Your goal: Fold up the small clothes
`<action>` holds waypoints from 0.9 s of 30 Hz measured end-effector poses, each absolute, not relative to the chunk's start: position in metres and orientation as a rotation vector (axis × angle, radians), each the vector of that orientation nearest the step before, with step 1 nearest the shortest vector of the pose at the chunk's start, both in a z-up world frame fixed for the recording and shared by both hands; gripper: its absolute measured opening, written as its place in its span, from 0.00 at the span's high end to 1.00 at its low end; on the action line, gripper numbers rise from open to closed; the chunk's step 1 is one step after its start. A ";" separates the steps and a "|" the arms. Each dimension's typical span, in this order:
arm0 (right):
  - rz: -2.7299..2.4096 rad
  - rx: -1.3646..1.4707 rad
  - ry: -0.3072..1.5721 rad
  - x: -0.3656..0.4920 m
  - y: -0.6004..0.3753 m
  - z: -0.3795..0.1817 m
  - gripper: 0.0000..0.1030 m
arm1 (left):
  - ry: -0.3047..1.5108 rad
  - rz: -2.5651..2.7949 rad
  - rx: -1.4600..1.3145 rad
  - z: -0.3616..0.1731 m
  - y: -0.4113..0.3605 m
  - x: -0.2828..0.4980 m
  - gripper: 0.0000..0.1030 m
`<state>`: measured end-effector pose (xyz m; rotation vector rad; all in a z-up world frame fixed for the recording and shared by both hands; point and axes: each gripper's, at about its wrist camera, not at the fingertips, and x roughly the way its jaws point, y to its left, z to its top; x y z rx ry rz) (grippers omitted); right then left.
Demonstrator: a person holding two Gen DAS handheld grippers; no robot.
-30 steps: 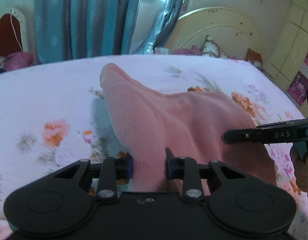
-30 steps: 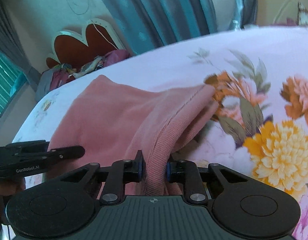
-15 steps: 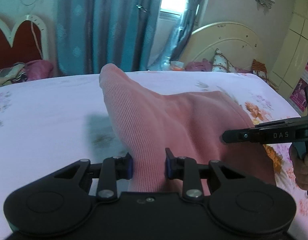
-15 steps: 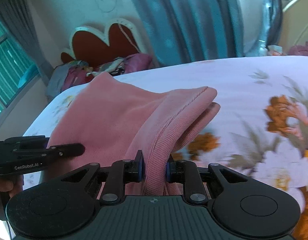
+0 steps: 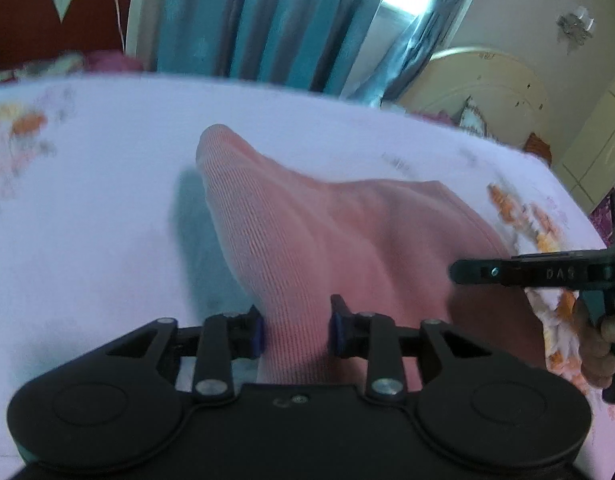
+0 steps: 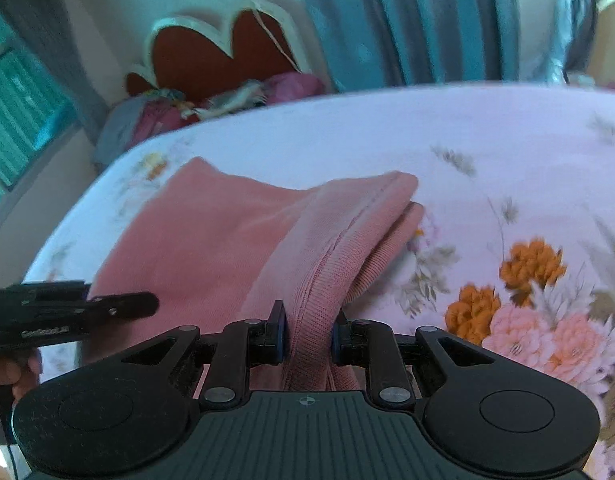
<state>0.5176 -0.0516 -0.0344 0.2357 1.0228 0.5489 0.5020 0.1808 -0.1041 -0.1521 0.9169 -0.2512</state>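
- The near end of a pink ribbed garment (image 5: 331, 240) vanishes behind the black body of the left gripper (image 5: 296, 330), so how much cloth hangs below goes unseen; motion blur smears the flowered bed sheet (image 5: 87, 208) and the teal curtain (image 5: 235, 16) behind it.
- In the right wrist view, the garment's (image 6: 211, 240) lower edge is likewise cut off by the right gripper (image 6: 307, 334); the left gripper (image 6: 119, 306) enters from the frame's left edge, its fingertips hidden against the cloth.
- The left gripper's fingers (image 5: 254, 332) stand at a narrow gap, clamped on a thick bunch of the ribbed fabric that fills the space between the blue pads.
- The right gripper's fingers (image 6: 277, 330) are closed to a narrow gap on the garment's seamed hem, which runs straight up between them.
- Seen from the left wrist camera, the right gripper (image 5: 459, 272) reaches in from the right edge, its tip against the garment's right side; a hand (image 5: 599, 340) is partly visible below it.
- The garment is held lifted above the bed, stretched between the two grippers.
- Its long axis runs away from both cameras toward the curtain, ending in a rounded folded tip in the left view and a doubled hem corner in the right view.
- A red scalloped headboard (image 6: 219, 52) with heaped bedding (image 6: 227, 96) stands beyond the bed.
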 end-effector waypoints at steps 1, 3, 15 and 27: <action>0.512 0.233 1.059 0.523 -0.054 -0.051 0.80 | 0.936 -0.236 -0.146 -0.118 0.183 0.505 0.41; 0.503 0.336 1.102 0.528 -0.065 -0.076 0.80 | 0.896 -0.222 -0.231 -0.131 0.196 0.503 0.33; 0.503 0.221 0.932 0.541 -0.074 -0.032 0.72 | 0.701 -0.269 -0.182 -0.074 0.214 0.512 0.54; 0.469 0.027 1.014 0.560 -0.031 -0.070 0.85 | 0.815 -0.291 -0.147 -0.109 0.197 0.533 0.55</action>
